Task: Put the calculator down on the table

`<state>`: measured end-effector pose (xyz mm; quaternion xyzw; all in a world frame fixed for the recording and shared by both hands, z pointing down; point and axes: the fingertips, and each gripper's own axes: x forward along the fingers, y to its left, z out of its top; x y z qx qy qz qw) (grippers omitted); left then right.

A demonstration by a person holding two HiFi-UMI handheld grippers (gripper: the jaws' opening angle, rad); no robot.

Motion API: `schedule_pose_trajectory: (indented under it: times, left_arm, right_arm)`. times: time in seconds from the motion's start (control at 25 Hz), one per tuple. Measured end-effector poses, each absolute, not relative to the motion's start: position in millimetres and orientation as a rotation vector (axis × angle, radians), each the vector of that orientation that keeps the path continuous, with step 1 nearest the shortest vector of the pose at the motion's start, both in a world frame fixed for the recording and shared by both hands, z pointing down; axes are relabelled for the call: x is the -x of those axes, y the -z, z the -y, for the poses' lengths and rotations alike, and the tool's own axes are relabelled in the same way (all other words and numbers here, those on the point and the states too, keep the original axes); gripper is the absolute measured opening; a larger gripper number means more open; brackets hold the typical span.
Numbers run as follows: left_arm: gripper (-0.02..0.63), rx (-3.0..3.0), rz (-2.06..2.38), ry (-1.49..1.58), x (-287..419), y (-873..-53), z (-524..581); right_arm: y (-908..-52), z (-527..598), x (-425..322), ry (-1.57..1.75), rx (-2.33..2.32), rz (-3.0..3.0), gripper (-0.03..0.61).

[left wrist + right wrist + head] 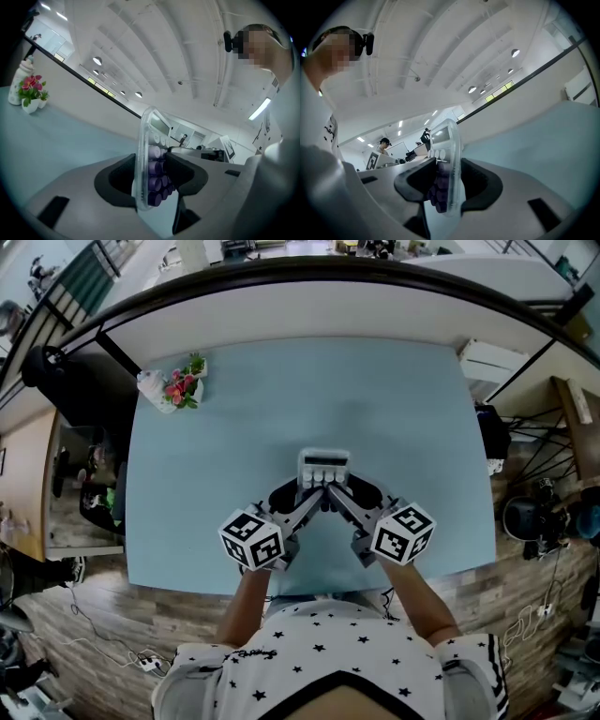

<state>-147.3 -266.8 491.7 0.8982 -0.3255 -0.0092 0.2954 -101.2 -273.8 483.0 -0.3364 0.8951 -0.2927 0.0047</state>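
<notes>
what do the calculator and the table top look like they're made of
Calculator: looks like clear glossy plastic, since the case edge is see-through and catches the light. Its purple keys look like matt plastic or rubber; it is hard to tell which. Table: a smooth, even pale blue top with no grain, probably laminate or painted board.
</notes>
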Motion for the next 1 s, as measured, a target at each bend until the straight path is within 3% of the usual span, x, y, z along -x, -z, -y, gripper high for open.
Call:
schedule_pose_trajectory:
  times: [1.0]
  left_arm:
    - [0.207, -2.241, 0.855, -0.059, 160.7, -563.4, 261.0]
  right_arm:
    - [-556.7, 269.7, 115.5, 1.188, 1.104, -2.79, 0.169]
